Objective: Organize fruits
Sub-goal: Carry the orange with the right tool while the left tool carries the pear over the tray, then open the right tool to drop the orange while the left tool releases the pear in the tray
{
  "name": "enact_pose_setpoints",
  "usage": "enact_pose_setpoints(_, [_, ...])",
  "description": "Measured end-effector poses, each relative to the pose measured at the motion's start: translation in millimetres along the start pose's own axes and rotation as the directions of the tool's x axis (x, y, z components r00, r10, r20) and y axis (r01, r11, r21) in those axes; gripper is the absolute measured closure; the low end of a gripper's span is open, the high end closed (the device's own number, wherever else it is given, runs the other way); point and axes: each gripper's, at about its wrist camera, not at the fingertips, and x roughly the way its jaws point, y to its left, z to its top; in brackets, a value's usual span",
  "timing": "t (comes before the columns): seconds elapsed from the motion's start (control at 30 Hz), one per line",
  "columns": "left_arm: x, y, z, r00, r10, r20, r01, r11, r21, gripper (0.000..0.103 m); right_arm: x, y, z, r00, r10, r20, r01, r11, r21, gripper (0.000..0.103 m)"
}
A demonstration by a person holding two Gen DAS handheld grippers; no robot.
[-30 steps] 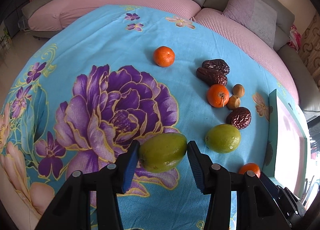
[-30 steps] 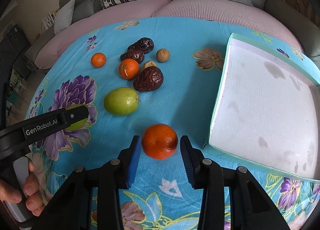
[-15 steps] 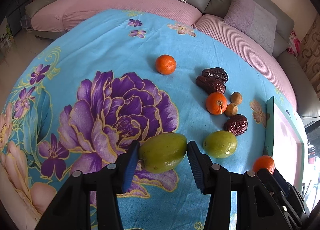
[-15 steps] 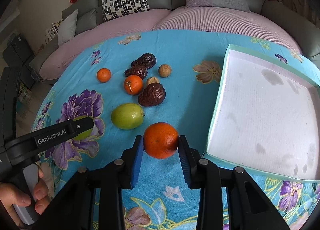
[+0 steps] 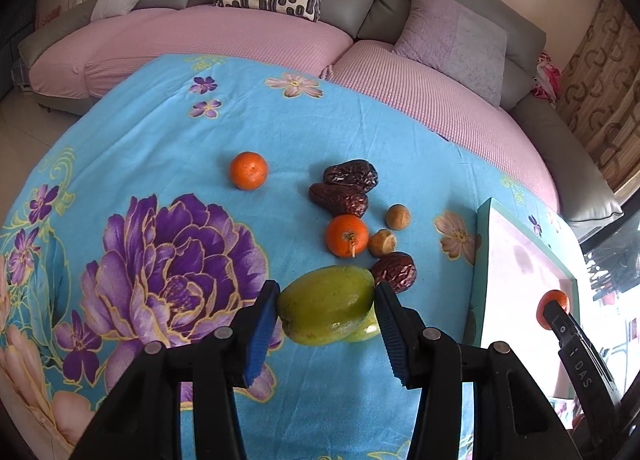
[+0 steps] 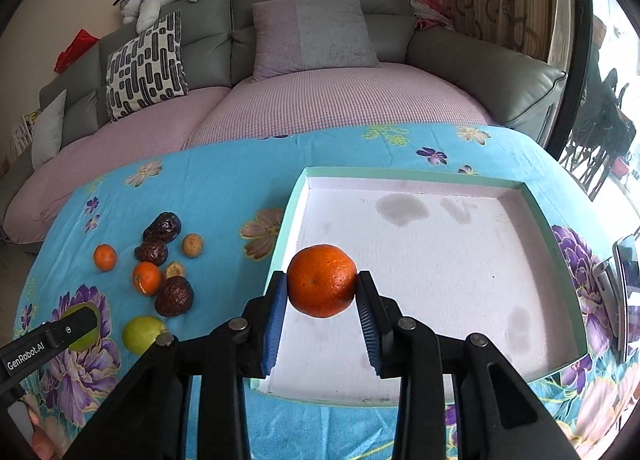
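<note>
My left gripper (image 5: 326,310) is shut on a green mango-like fruit (image 5: 326,304) and holds it above the blue flowered cloth. A second green fruit (image 5: 366,330) lies partly hidden behind it; it also shows in the right wrist view (image 6: 142,334). My right gripper (image 6: 322,288) is shut on an orange (image 6: 322,286) and holds it over the near left part of the white tray (image 6: 460,260). On the cloth lie two small oranges (image 5: 248,171) (image 5: 346,235), three dark dried dates (image 5: 351,177) and two small brown fruits (image 5: 398,217).
The tray with a teal rim (image 5: 480,260) stands on the right of the cloth. A pink and grey sofa (image 5: 240,40) with cushions curves round the far side. A phone-like object (image 6: 628,272) lies beyond the tray's right rim.
Both grippers rose and moved right with their fruit. The right gripper carried the orange from the cloth to above the tray. The left one carried the green fruit over towards the other fruits.
</note>
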Motion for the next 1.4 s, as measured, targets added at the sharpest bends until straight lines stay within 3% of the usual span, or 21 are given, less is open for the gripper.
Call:
enact_pose_setpoints(0.2, [0.8, -62.2, 5.5, 0.995, -0.097, -0.002, 0.096, 0.982, 0.163, 0.051, 14.6, -53.1, 13.0, 0.994, -0.090, -0.057, 0.096, 0.989, 0.115, 0.067])
enact_pose_setpoints(0.43, [20.5, -144.4, 3.9, 0.976, -0.203, -0.081, 0.218, 0.917, 0.334, 0.051, 29.5, -108.1, 23.5, 0.986, -0.114, -0.117, 0.140, 0.961, 0.238, 0.067])
enact_pose_setpoints(0.53, [36.3, -175.8, -1.3, 0.971, -0.214, -0.110, 0.240, 0.883, 0.403, 0.051, 34.8, -127.4, 26.4, 0.986, -0.106, -0.131, 0.139, 0.950, 0.279, 0.067])
enact_pose_setpoints(0.7, [68.5, -203.8, -6.3, 0.960, -0.208, -0.190, 0.272, 0.854, 0.443, 0.051, 48.3, -145.5, 27.5, 0.981, -0.103, -0.166, 0.151, 0.939, 0.309, 0.067])
enact_pose_setpoints(0.93, [100.2, -209.2, -20.6, 0.958, -0.143, -0.247, 0.245, 0.858, 0.452, 0.051, 67.0, -154.5, 25.8, 0.971, -0.098, -0.217, 0.165, 0.933, 0.320, 0.066])
enact_pose_setpoints(1.23, [100.8, -208.6, -25.0, 0.963, -0.136, -0.234, 0.233, 0.854, 0.465, 0.051, 69.7, -153.2, 23.2, 0.967, -0.105, -0.233, 0.173, 0.940, 0.294, 0.066])
enact_pose_setpoints(1.4, [99.9, -204.6, -24.4, 0.955, -0.148, -0.256, 0.253, 0.858, 0.447, 0.050, 69.3, -155.0, 21.9, 0.969, -0.096, -0.229, 0.166, 0.937, 0.306, 0.066])
